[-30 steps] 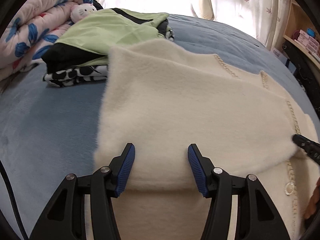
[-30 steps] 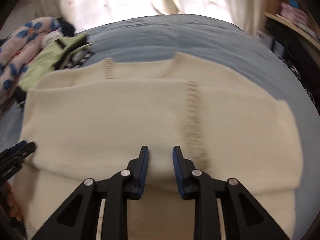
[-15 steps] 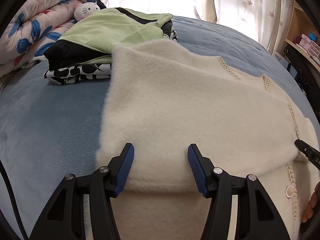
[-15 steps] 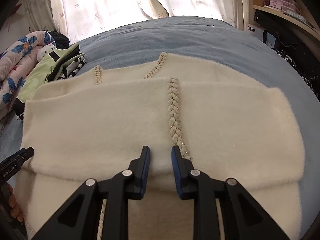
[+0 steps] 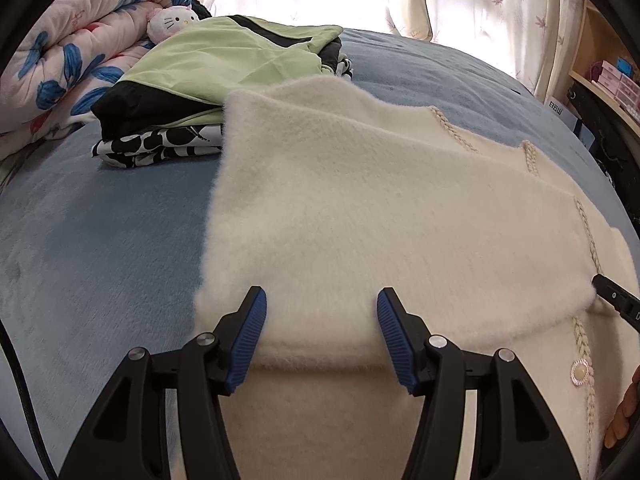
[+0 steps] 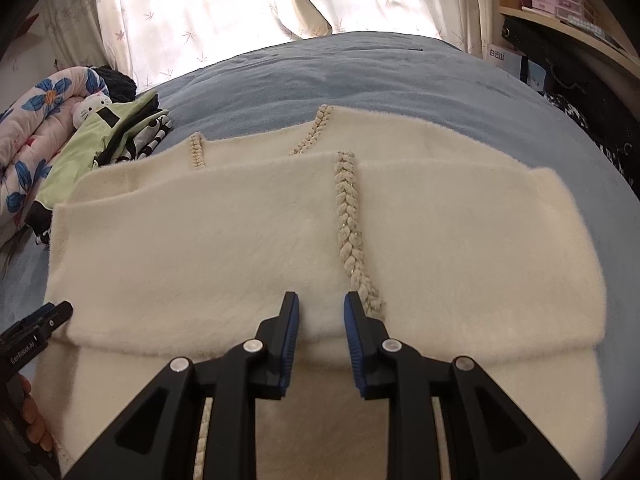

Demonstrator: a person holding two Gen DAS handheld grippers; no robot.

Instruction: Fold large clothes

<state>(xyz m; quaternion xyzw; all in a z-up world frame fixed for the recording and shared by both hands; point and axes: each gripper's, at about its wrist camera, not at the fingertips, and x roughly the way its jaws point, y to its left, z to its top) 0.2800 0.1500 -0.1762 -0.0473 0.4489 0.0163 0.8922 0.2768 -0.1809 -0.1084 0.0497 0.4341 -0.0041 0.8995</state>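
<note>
A fluffy cream sweater (image 5: pixel 360 208) with braided trim (image 6: pixel 348 216) lies on the blue bedcover (image 5: pixel 100 240), its upper layer folded over towards me. My left gripper (image 5: pixel 320 294) is open and hovers over the left part of the folded edge, the pads clear of the fabric. My right gripper (image 6: pixel 320 298) sits over the same edge of the sweater (image 6: pixel 224 248), just left of the braid. Its jaws are narrow and opening, and no fabric is pinched between them. One of the right gripper's fingers (image 5: pixel 616 306) shows at the left view's right edge.
A stack of folded clothes with a green garment (image 5: pixel 224 64) on top stands at the sweater's far left corner. Behind it lie a floral quilt (image 5: pixel 72 52) and a white plush toy (image 5: pixel 172 20). Curtains hang at the back, and a shelf (image 6: pixel 560 4) is at the right.
The right wrist view was blurred by motion a second ago and is now sharp and steady. The sweater lies as before, and the left gripper has not moved.
</note>
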